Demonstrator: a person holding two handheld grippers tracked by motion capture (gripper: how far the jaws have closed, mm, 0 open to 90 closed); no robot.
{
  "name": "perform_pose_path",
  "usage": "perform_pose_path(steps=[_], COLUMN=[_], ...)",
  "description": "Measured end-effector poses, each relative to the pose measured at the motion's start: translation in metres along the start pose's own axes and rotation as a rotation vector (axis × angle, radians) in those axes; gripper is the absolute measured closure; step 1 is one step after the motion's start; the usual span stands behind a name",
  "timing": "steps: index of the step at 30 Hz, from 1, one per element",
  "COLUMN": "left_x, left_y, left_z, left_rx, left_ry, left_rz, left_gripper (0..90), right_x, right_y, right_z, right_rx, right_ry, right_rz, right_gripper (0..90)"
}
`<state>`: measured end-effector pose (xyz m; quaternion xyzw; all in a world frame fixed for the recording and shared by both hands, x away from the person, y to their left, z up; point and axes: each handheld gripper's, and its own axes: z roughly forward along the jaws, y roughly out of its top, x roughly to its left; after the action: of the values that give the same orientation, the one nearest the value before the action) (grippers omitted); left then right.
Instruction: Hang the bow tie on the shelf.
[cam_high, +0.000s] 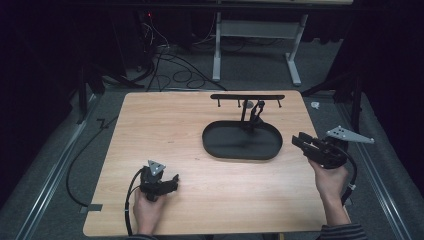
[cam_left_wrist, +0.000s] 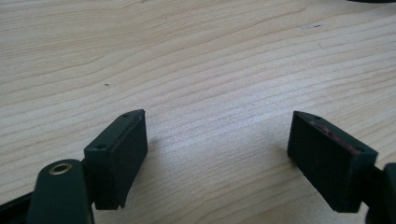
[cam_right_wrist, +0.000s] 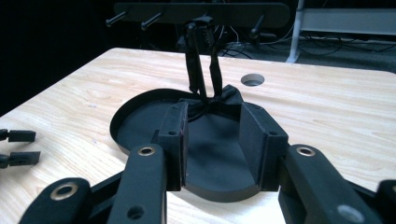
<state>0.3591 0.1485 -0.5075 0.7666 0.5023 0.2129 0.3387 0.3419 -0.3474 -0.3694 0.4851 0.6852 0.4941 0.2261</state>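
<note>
You had a light wooden table in front of you, its grain running across. On its far right part lay a black oval tray, flat on the wood and set well in from the edges. A thin black stand rose from the tray's far side, with a crossbar carrying small pegs. Just beyond the tray, a round hole was cut through the tabletop. The near and left parts showed bare wood.
</note>
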Motion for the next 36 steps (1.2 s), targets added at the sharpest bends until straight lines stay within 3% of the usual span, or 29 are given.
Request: perform_pose_path(steps=[7, 22, 36], left_x=[0.000, 0.000, 0.000], left_y=[0.000, 0.000, 0.000], left_z=[0.000, 0.000, 0.000], left_rx=[0.000, -0.001, -0.003], left_ry=[0.000, 0.001, 0.001], left_rz=[0.000, -0.004, -0.006], left_gripper=[20.4, 20.8, 20.8], right_x=[0.003, 0.015, 0.018], right_y=[-0.009, -0.033, -0.051], right_z=[-0.006, -0.003, -0.003], right_rx=[-0.023, -0.017, -0.005], right_ry=[0.007, 0.013, 0.024], right_rz=[0.012, 0.025, 0.041], right_gripper=[64.6, 64.9, 64.8])
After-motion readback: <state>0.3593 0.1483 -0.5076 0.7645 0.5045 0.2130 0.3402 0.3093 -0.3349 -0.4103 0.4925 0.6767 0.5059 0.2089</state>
